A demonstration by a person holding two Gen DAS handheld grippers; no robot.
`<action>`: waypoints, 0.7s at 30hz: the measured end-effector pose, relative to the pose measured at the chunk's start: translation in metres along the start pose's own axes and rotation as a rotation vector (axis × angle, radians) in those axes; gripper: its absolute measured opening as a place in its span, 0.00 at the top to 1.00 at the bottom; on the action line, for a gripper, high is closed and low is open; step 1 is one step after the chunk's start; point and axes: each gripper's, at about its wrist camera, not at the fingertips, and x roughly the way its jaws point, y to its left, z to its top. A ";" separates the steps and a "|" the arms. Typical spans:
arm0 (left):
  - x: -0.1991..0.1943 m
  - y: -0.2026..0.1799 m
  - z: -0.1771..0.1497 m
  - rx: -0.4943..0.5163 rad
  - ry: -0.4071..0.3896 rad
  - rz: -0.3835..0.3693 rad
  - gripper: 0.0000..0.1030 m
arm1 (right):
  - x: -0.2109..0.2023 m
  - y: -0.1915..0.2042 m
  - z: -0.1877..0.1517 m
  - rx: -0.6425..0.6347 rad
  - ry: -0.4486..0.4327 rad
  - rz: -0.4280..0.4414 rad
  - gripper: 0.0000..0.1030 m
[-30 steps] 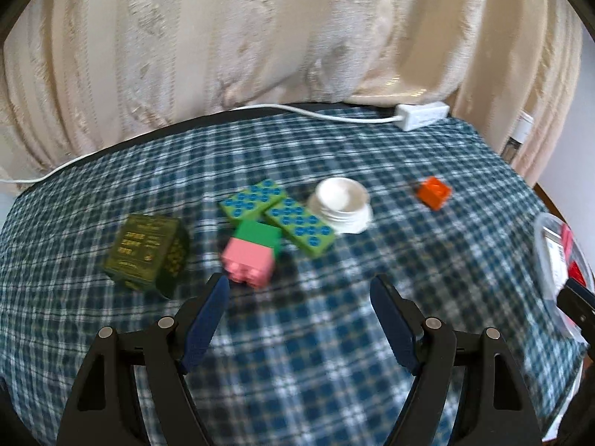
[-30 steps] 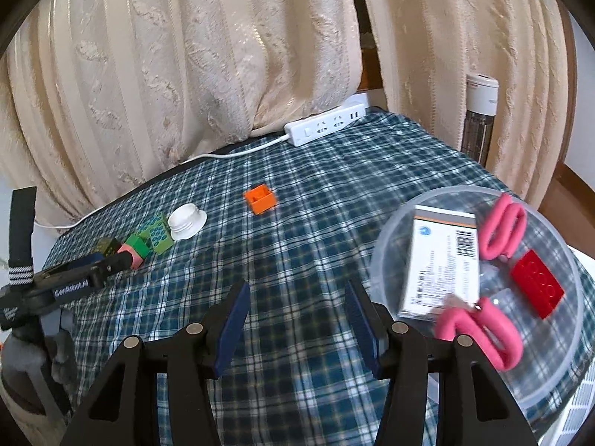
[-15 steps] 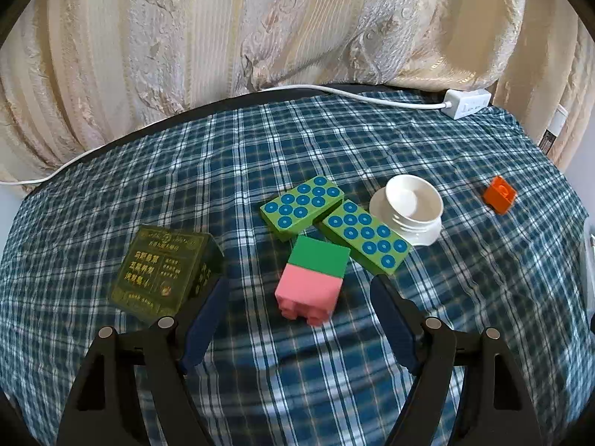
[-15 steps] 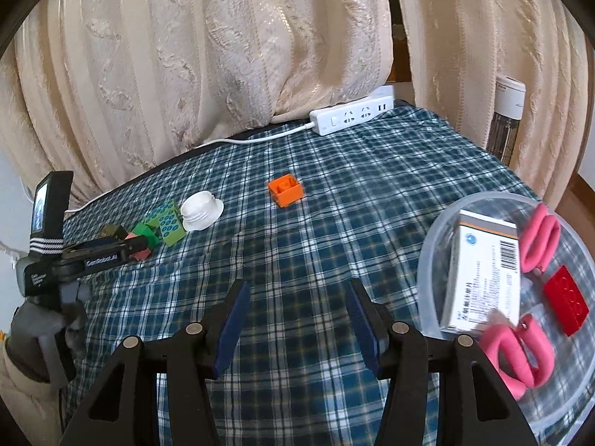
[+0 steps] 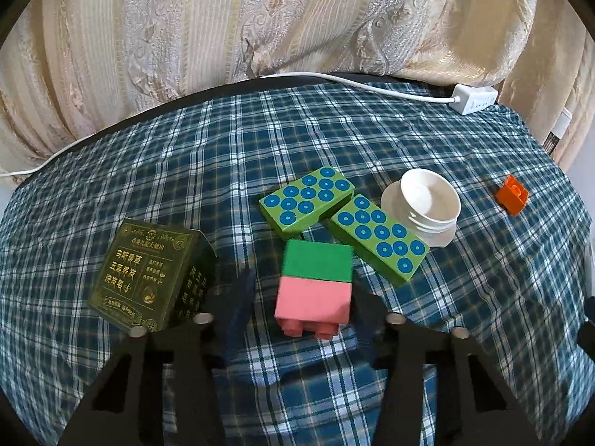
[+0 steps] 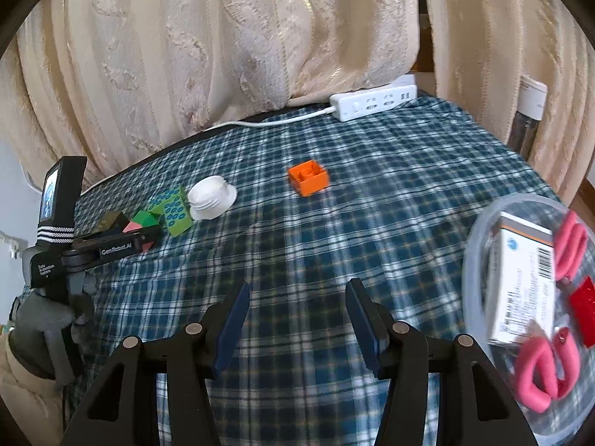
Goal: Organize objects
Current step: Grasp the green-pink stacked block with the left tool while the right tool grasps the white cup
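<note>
— How are the tongs set?
— The left gripper point(image 5: 303, 297) has just been closing, the pink-and-green block point(image 5: 314, 286) bracketed but not visibly pressed. The right gripper point(image 6: 297, 308) is held apart, empty.
— And the block?
— It is found mid-table point(image 5: 186, 156), beside the dotted green bricks point(image 5: 379, 241).

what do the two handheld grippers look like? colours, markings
Both are black plastic with silver pivot pins and dark blue pads on the fingers. Seen from the right gripper, the left gripper has white "GenRobot.AI" lettering along its side, a small upright screen held by a white-striped black strap, and a grey handle below.
</note>
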 end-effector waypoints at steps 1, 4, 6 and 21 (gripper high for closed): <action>0.000 0.000 0.000 0.000 0.000 -0.004 0.64 | 0.003 0.003 0.001 -0.005 0.005 0.004 0.45; -0.004 0.001 -0.001 0.000 -0.010 -0.009 0.69 | 0.011 0.011 0.008 -0.023 0.016 0.022 0.45; -0.008 0.001 -0.001 0.001 -0.019 -0.014 0.69 | 0.016 0.018 0.014 -0.040 0.017 0.033 0.45; -0.036 0.002 0.005 0.002 -0.079 -0.035 0.68 | 0.089 0.058 0.050 -0.141 0.080 0.089 0.45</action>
